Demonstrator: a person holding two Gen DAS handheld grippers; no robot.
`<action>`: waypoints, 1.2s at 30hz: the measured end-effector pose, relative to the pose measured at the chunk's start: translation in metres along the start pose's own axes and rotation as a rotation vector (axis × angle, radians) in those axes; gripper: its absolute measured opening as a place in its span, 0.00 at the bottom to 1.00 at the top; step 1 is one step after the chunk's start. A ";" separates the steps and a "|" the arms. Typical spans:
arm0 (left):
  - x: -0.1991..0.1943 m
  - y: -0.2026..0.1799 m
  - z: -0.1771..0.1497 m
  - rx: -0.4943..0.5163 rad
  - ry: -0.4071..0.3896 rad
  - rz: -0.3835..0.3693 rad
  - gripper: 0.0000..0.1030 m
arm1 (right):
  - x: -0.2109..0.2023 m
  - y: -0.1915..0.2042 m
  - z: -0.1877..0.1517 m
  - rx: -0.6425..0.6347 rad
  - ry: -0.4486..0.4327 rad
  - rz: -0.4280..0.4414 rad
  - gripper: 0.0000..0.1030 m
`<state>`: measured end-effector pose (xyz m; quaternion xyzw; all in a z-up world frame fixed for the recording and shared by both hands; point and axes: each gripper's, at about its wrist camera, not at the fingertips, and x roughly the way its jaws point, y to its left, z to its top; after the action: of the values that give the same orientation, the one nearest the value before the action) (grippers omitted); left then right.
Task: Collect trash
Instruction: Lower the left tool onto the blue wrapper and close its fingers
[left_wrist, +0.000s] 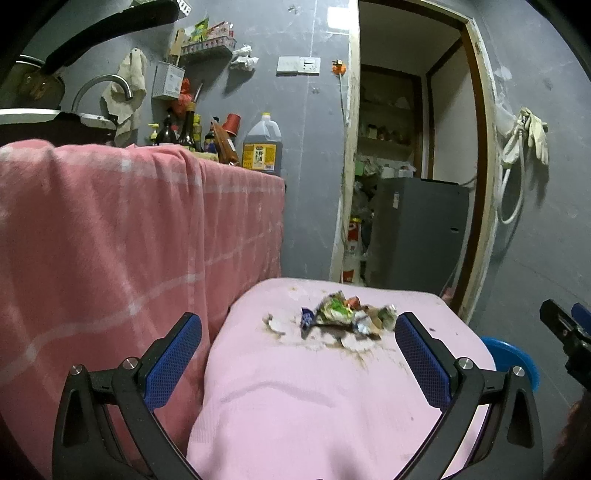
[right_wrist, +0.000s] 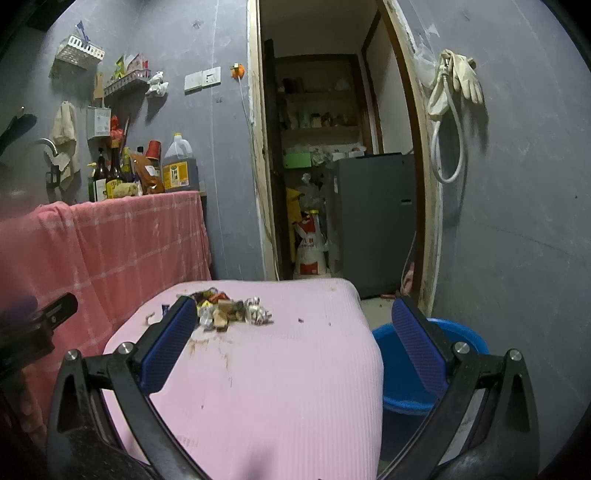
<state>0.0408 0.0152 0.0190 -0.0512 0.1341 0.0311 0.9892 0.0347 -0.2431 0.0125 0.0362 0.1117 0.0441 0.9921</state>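
From the left wrist view, the left tool (left_wrist: 298, 334) hangs over a tabletop draped in a pink cloth (left_wrist: 314, 406), its blue-padded fingers spread wide and holding nothing. The trash pile (left_wrist: 343, 317), crumpled wrappers and scraps of paper, lies on the far half of the pink cloth, between the two fingertips as seen from here but beyond them and untouched. Brown stains mark the cloth around the pile. Left of the pink cloth a checked red cloth (left_wrist: 110, 240) hangs over a higher counter that carries dark bottles and a large oil jug (left_wrist: 262, 146). Behind the pile stands a grey wall, and to the right of it an open doorway with a grey appliance (left_wrist: 417, 232) inside. A blue basin (left_wrist: 513, 360) shows just past the pink cloth's right edge, and the right tool (left_wrist: 565, 332) enters at the frame's right edge.

From the right wrist view, the right tool (right_wrist: 293, 319) is likewise wide open and empty, held above the pink cloth's right portion. The trash pile (right_wrist: 229, 308) sits toward the cloth's far left corner, just beside this tool's left fingertip; whether they touch I cannot tell. The blue basin (right_wrist: 406, 369) stands on the floor right beside the pink cloth. White gloves and a hose (right_wrist: 454, 85) hang on the wall right of the doorway.
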 end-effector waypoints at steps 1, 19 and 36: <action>0.002 0.000 0.000 0.001 -0.003 0.002 0.99 | 0.004 0.000 0.002 -0.002 -0.005 0.002 1.00; 0.115 0.013 0.005 -0.005 0.067 -0.012 0.99 | 0.124 0.015 0.013 -0.061 0.032 0.131 0.98; 0.175 0.022 -0.009 -0.052 0.228 -0.094 0.69 | 0.197 0.042 -0.009 -0.117 0.241 0.282 0.52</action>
<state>0.2052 0.0445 -0.0383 -0.0864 0.2422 -0.0176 0.9662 0.2206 -0.1821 -0.0356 -0.0116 0.2206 0.1931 0.9560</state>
